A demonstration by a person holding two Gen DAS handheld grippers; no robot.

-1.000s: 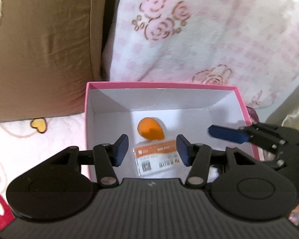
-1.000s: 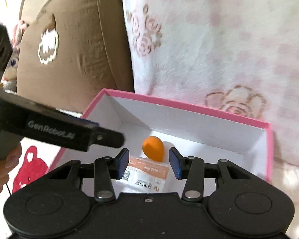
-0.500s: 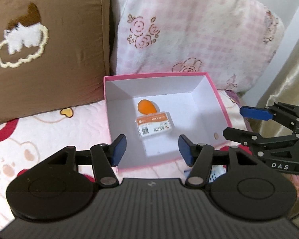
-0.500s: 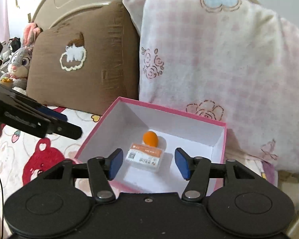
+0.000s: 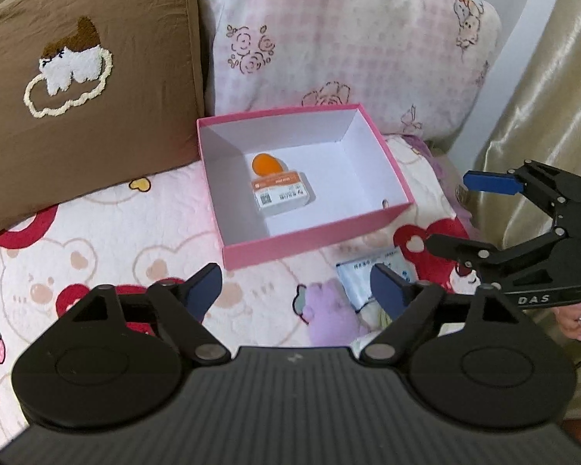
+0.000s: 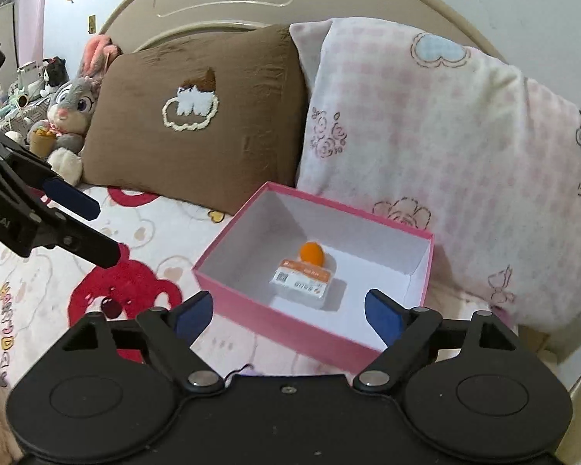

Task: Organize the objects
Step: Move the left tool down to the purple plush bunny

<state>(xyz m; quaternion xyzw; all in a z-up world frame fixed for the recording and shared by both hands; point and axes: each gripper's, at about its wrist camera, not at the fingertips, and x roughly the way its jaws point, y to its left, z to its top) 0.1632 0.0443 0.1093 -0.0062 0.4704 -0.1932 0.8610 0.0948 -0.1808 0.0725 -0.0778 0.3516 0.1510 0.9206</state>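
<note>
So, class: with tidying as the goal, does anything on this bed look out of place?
Yes. A white packet lies loose on the bedspread just outside the pink box, while the orange egg-shaped thing and the labelled packet are already inside. Nothing looks spilled or damaged.

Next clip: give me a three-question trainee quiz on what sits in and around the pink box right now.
1. True or false: the pink box has a lid on.
2. The orange ball in the box touches: A) a labelled packet B) a spoon C) nothing
3. Fill in: a pale blue packet lies on the ____, outside the box.

Key: 1 false, it is open. 2 A, the labelled packet. 3 bedspread.
</note>
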